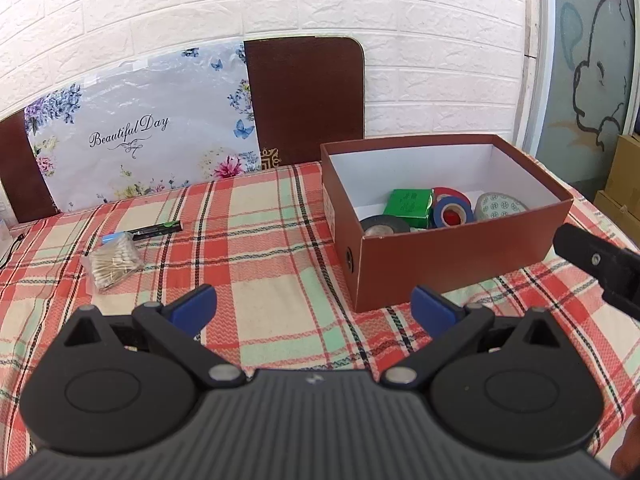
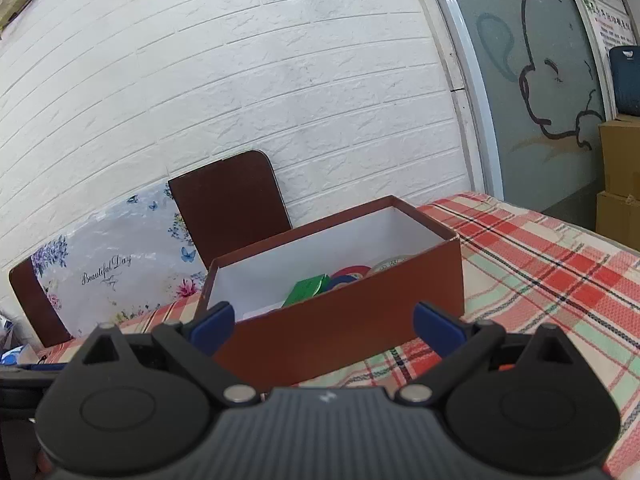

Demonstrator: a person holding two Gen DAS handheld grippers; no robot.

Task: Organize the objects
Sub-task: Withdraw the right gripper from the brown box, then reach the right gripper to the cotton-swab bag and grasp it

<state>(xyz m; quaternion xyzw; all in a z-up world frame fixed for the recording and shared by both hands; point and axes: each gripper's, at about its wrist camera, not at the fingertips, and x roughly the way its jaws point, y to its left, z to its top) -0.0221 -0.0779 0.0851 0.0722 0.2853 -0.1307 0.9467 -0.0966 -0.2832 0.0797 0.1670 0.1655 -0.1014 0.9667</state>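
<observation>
One brown cardboard box [image 1: 452, 252], white inside, sits at two o'clock on a plaid tablecloth [image 1: 260, 240], holding tape rolls [image 1: 454, 210] and a green packet [image 1: 408, 204]. At eleven o'clock a floral board [image 1: 140, 132] reads "Beautiful Day". A cotton-swab bag [image 1: 112, 266] lies at ten o'clock. Left gripper [image 1: 314, 304] and right gripper [image 2: 324, 322] both gape wide, empty.

Looks like a home room, prob.: I see a plaid tablecloth [image 1: 260, 216], white brick wallpaper [image 2: 240, 80], floral placemat [image 1: 132, 136], cartoon-cat glass door [image 2: 540, 80].
</observation>
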